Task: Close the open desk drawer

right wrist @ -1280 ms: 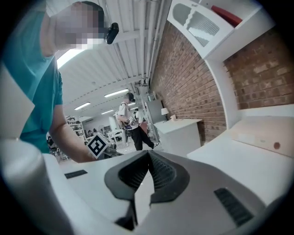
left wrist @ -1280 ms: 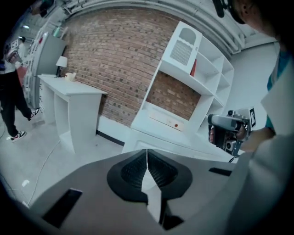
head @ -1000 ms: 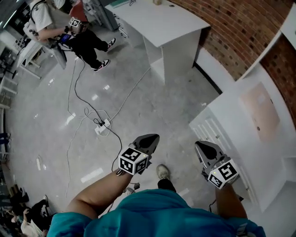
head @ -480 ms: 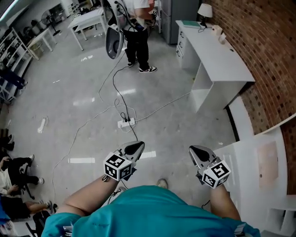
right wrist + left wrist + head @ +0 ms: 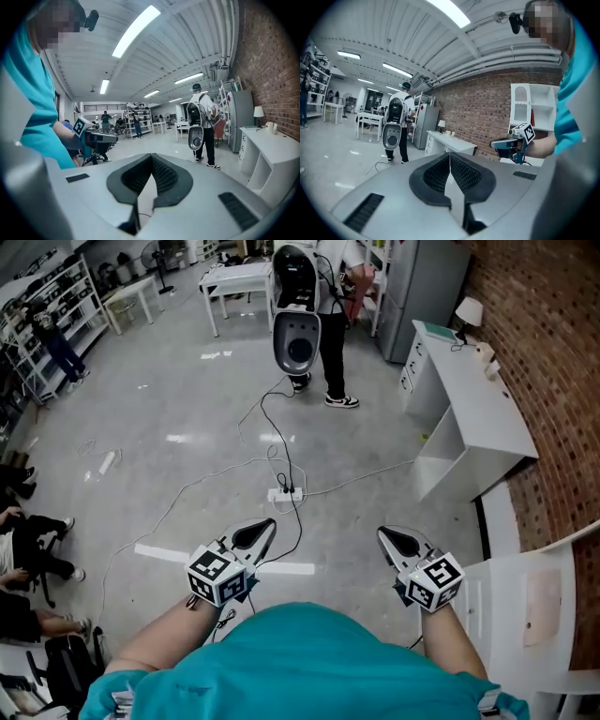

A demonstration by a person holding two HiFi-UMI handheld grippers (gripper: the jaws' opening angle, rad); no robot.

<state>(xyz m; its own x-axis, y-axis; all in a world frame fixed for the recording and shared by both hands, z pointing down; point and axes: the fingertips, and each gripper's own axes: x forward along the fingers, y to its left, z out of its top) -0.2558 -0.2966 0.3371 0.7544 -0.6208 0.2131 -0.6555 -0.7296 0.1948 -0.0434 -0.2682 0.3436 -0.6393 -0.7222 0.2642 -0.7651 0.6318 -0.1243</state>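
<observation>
Both grippers hang at waist height above the grey floor, with nothing between their jaws. My left gripper (image 5: 266,525) is shut, its jaws meeting at the tips (image 5: 450,154). My right gripper (image 5: 383,533) is shut too (image 5: 151,155). A white desk (image 5: 539,652) lies at the lower right of the head view, just right of my right gripper; its drawer fronts (image 5: 476,601) face the floor, and I cannot tell whether one is open. A second white desk (image 5: 473,404) with drawers (image 5: 412,357) stands further off along the brick wall (image 5: 553,362).
A standing person carries a large grey-and-white device (image 5: 298,334) ahead. A power strip (image 5: 284,493) with trailing cables lies on the floor between us. People sit at the left edge (image 5: 28,559). Shelves and tables line the far side.
The view has swung away from the near desk, which slid to the lower right corner. The far desk and the standing person came further into view. Both grippers stayed shut in front of me.
</observation>
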